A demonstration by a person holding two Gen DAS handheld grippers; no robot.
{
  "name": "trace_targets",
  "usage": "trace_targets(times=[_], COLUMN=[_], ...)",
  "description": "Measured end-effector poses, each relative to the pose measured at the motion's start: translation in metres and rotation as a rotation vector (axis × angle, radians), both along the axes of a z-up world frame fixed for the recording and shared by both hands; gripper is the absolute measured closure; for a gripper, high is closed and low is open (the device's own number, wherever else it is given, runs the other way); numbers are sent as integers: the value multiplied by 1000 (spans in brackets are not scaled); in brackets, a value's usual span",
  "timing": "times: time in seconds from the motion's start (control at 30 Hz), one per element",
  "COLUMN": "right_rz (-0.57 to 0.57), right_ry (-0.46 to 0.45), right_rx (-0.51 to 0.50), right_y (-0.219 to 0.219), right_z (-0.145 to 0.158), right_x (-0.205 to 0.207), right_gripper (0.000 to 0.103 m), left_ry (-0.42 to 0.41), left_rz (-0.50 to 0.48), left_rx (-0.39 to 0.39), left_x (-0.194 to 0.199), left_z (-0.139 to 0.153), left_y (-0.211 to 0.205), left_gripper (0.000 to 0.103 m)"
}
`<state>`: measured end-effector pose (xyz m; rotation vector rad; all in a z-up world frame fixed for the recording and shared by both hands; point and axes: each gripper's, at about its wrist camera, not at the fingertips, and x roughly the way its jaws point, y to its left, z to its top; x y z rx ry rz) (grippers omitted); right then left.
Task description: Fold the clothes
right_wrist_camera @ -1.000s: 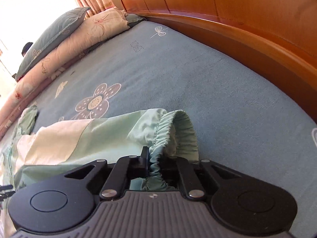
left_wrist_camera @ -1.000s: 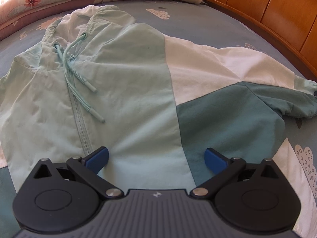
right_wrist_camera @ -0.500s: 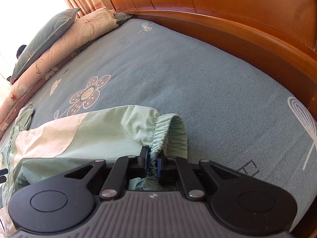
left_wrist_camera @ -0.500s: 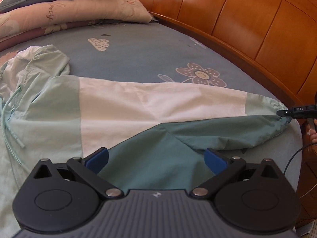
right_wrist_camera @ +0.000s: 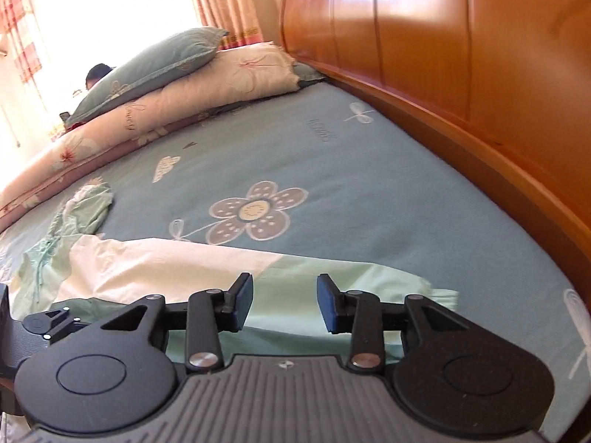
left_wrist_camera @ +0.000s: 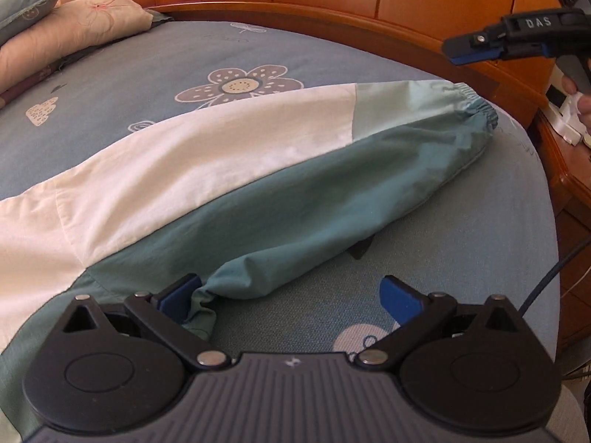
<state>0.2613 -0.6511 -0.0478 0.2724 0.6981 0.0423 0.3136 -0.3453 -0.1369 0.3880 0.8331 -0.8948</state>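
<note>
While both grippers hang low over the bed, the scene reads as follows.

Jacket sleeve: the sleeve (left_wrist_camera: 229, 170) lies stretched flat across the bed (left_wrist_camera: 155, 74), running from the lower left of the left wrist view up to the right. Its upper band is white, its lower band dark teal, and a pale mint patch sits next to the cuff.

Cuff: the elastic cuff (left_wrist_camera: 476, 105) rests on the sheet close to the bed's rounded edge, free of either gripper.

Hood: in the right wrist view the mint hood (right_wrist_camera: 86, 205) lies crumpled farther up the bed, towards the pillows.

Left gripper: the left gripper (left_wrist_camera: 291, 297) is spread wide. Its left blue pad touches a bunched fold of dark teal fabric at the sleeve's underside; its right pad stands over bare sheet. Nothing is pinched.

Right gripper: the right gripper (right_wrist_camera: 285, 301) is also spread, with a clear gap between its pads and nothing in it. The mint end of the sleeve shows below and beyond the pads. In the left wrist view it appears raised above and beyond the cuff, apart from the cloth.

Bed surroundings: a blue sheet with a printed flower (left_wrist_camera: 240, 86), stacked pillows (right_wrist_camera: 159, 74) at the far end, and a curved wooden headboard (right_wrist_camera: 461, 55) along the side.

Person: part of a hand (left_wrist_camera: 580, 99) shows at the right edge behind the raised gripper.
</note>
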Motion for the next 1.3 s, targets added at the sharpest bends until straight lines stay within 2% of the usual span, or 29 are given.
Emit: trace_targets(times=[0.07, 0.17, 0.2, 0.23, 0.3, 0.33, 0.4, 0.5, 0.6, 0.7, 0.8, 0.9, 1.0, 1.13, 1.3], right_rz=[90, 213, 237, 256, 244, 236, 218, 99, 46, 96, 232, 401, 545, 635, 670], right_ry=[26, 68, 75, 89, 152, 167, 144, 177, 197, 124, 23, -54, -102, -95, -47], right_rx=[-34, -73, -80, -90, -128, -164, -193, -161, -178, -136, -97, -123, -169, -173, -188], right_y=[31, 75, 84, 92, 97, 96, 82, 54, 44, 56, 91, 144, 202, 274, 343], right_z=[-12, -34, -42, -50, -67, -75, -79, -73, -60, -35, -2, 27, 41, 39, 0], right_x=[23, 54, 61, 67, 75, 75, 64, 54, 48, 42, 51, 77, 115, 184, 256], right_gripper=[60, 60, 60, 60, 60, 61, 61, 61, 59, 59, 59, 59, 59, 59, 59], left_ry=[-41, -106, -111, -51, 66, 89, 71, 103, 83, 15, -42, -22, 10, 65, 133], left_rz=[-39, -33, -14, -19, -28, -27, -45, -43, -1, 89, 221, 381, 495, 554, 625], left_rx=[-19, -45, -50, -60, -86, -97, -92, -149, -188, -162, -97, -74, -119, -153, -195], left_x=[-4, -2, 1, 6, 13, 12, 8, 13, 18, 24, 31, 46, 57, 67, 78], left_z=[9, 15, 14, 11, 2, -1, -2, 5, 19, 31, 38, 35, 32, 17, -1], left_y=[10, 21, 23, 24, 26, 25, 25, 35, 53, 86, 122, 165, 211, 245, 286], left_gripper=[2, 2, 2, 2, 2, 2, 2, 2, 2, 1, 1, 1, 1, 1, 1])
